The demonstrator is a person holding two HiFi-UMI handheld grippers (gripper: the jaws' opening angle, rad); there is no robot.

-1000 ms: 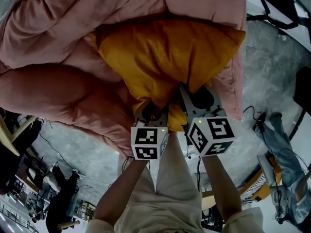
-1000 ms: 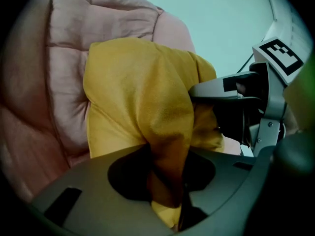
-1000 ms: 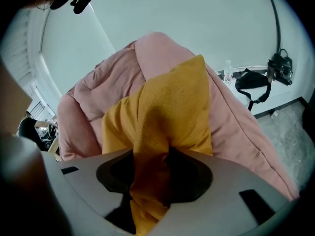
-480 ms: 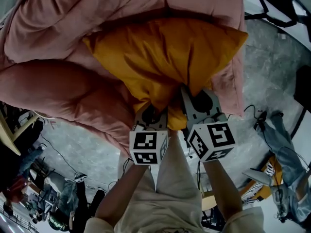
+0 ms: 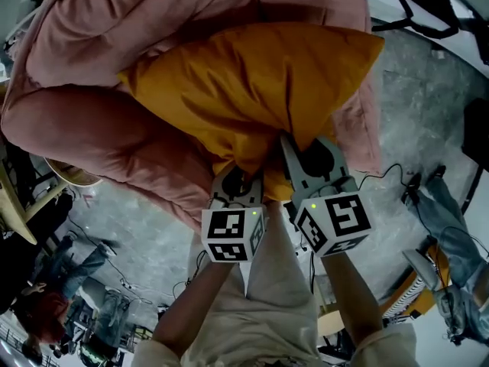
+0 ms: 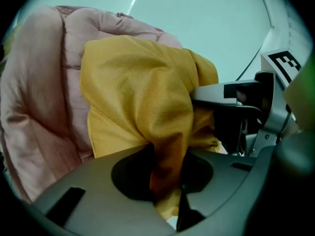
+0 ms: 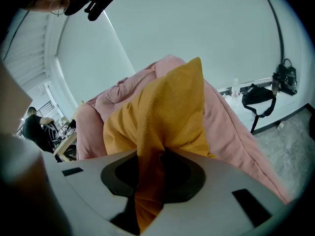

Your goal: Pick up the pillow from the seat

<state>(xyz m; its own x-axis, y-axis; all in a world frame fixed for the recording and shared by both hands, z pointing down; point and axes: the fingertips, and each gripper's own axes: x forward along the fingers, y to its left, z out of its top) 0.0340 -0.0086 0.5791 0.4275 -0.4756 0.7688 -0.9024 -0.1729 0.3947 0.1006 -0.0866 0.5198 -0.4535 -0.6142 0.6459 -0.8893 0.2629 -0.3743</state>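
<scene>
A mustard-yellow pillow (image 5: pixel 252 82) lies against a big pink padded seat (image 5: pixel 114 144) in the head view. Both grippers hold its near edge side by side. My left gripper (image 5: pixel 238 176) is shut on a bunched fold of the pillow (image 6: pixel 147 107); the cloth runs down between its jaws in the left gripper view. My right gripper (image 5: pixel 294 155) is shut on the pillow (image 7: pixel 167 117) too, with a pinched ridge of yellow cloth squeezed between its jaws. The right gripper's body (image 6: pixel 246 107) shows at the right of the left gripper view.
The pink seat (image 7: pixel 231 127) bulges round the pillow on the left and far sides. Grey floor (image 5: pixel 428 105) lies to the right, with cables and a black bag (image 5: pixel 424 6). A person's legs (image 5: pixel 271 281) stand below the grippers. People (image 5: pixel 46 312) are at lower left.
The pillow has come away from the seat, more of its left side now showing. Both grippers keep their hold; the seat has shifted up and left in the view.
</scene>
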